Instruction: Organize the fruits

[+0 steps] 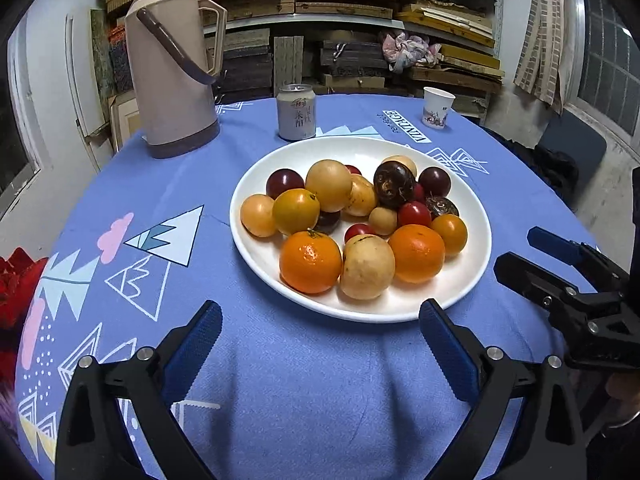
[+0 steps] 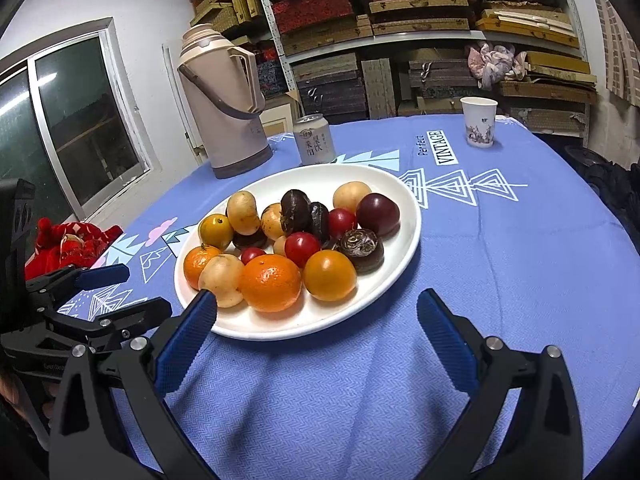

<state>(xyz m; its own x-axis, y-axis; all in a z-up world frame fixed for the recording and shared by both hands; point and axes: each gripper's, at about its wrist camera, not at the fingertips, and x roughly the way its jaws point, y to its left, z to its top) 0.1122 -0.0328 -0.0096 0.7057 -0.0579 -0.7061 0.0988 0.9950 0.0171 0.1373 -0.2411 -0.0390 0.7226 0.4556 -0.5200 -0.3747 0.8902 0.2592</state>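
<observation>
Fruits [image 1: 362, 220] fill plate [image 1: 472, 276]; can [image 1: 297, 112], flask [image 1: 172, 68] behind

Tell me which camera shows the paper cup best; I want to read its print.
The right wrist view: the paper cup appears larger there, rim and printed side clear. The left wrist view shows the same cup smaller, farther back on the blue tablecloth.

Place: storeroom used as a living space
Shelving: metal shelves [image 2: 420, 36] packed with flat boxes [image 2: 420, 4]
Domestic signs: tabletop [image 1: 320, 380] under printed cloth, thermos [image 1: 172, 76], drink can [image 1: 297, 112], paper cup [image 1: 438, 107]
</observation>
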